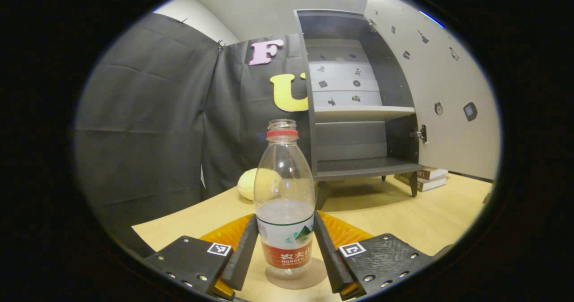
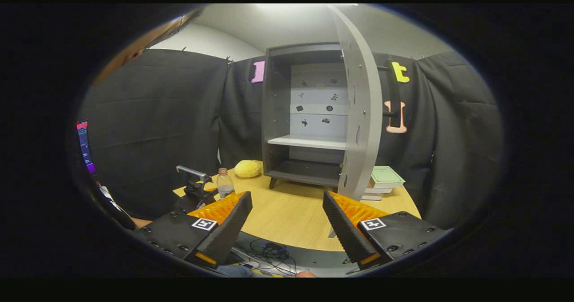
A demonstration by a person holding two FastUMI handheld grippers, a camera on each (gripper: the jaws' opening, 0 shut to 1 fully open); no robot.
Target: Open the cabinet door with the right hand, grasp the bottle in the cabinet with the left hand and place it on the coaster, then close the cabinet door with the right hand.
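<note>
the cabinet door is standing wide open, so the first step looks done. the cabinet shelves are showing bare in both views, and the bottle is already out of it, standing upright on the table with its base on the round coaster. so the carry to the coaster also seems finished, or nearly so.

the left hand-held gripper is flanking the bottle's lower body, its fingers lying right against the label on either side; whether they are pressing or already letting go, i cannot tell. in the right gripper view the same bottle is sitting near the table's left edge with the left hand-held gripper beside it.

the right hand-held gripper is hanging spread and holding nothing, well short of the cabinet door, which is showing edge-on ahead of it.

what is left, by my reading: releasing the bottle and drawing the left hand-held gripper clear, then swinging the door shut with the right one. a yellow lump and a stack of books are lying near the cabinet, out of the way.
</note>
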